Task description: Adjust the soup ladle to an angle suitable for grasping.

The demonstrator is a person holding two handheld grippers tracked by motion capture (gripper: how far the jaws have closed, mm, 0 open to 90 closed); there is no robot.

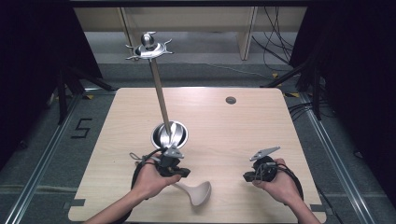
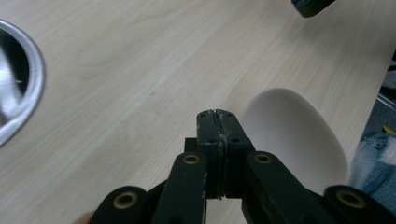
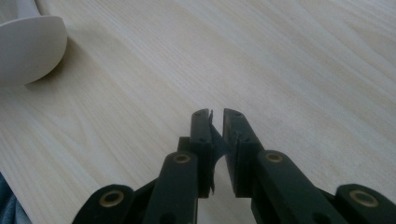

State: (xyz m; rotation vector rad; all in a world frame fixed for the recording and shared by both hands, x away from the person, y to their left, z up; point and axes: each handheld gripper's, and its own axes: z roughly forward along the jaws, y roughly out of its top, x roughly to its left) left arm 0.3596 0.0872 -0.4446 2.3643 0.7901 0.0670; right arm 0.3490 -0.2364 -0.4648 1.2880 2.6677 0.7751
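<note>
High view: ladle [image 1: 198, 192] lay near | left gripper [image 1: 183, 172] pressed together, empty | right gripper [image 1: 248, 176] slightly apart | next: I judged I must open and grab its handle.

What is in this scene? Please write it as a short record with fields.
surface: light wooden table
stand: metal pole stand, round base left of table centre
utensil: white ladle, lying near the front edge, bowl to the right
left hand-held gripper: jaws shut, nothing between them, just left of the ladle bowl
right hand-held gripper: jaws slightly apart, nothing between them, over bare table right of the ladle
</note>
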